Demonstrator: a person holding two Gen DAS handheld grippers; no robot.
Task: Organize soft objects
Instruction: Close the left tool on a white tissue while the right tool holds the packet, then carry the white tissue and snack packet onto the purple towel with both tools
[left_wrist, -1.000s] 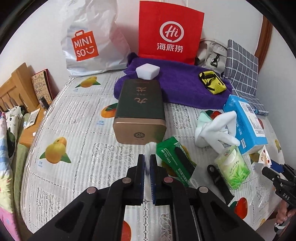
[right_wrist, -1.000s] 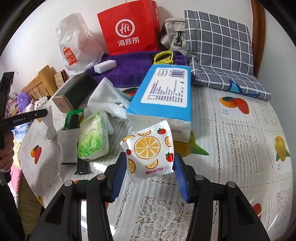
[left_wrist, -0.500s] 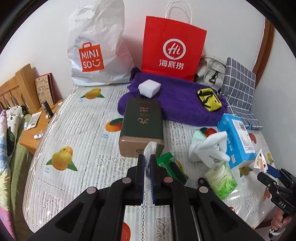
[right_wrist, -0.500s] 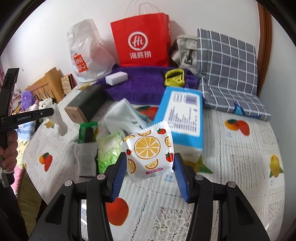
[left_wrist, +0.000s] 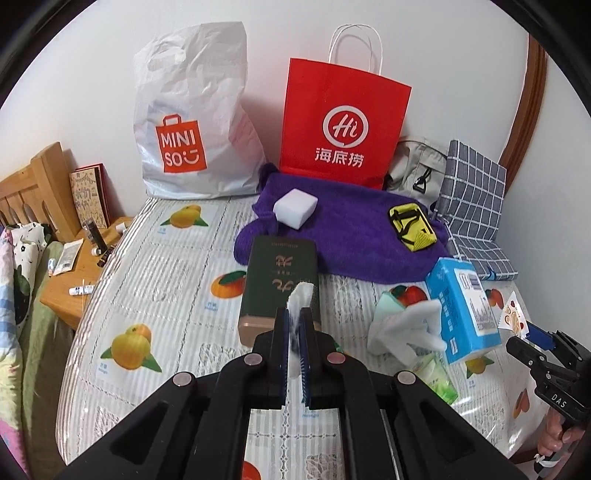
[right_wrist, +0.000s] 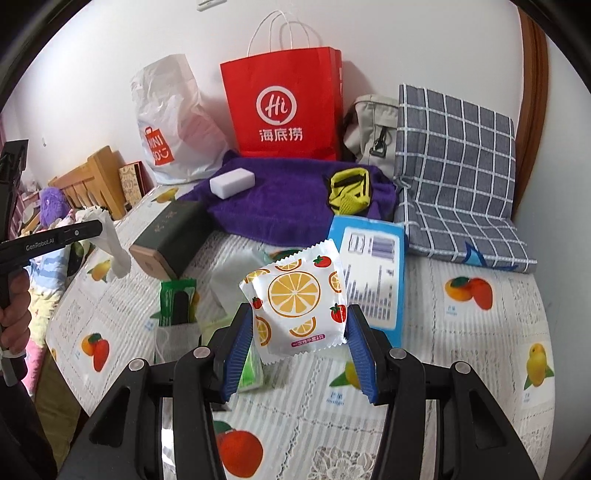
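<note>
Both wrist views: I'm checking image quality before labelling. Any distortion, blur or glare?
Left wrist view: fisheye bends the door frame and darkens the corners; the red bag print reads sharp, no glare. Right wrist view: same bending and dark corners; the fruit-print packet in the right gripper is sharp, its small text barely legible.

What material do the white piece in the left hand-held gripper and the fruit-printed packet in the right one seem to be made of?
White piece: probably tissue or thin cloth, matte, with a fuzzy, limp edge. Fruit-printed packet: apparently plastic film, slightly glossy, with serrated sealed edges and printed oranges.
</note>
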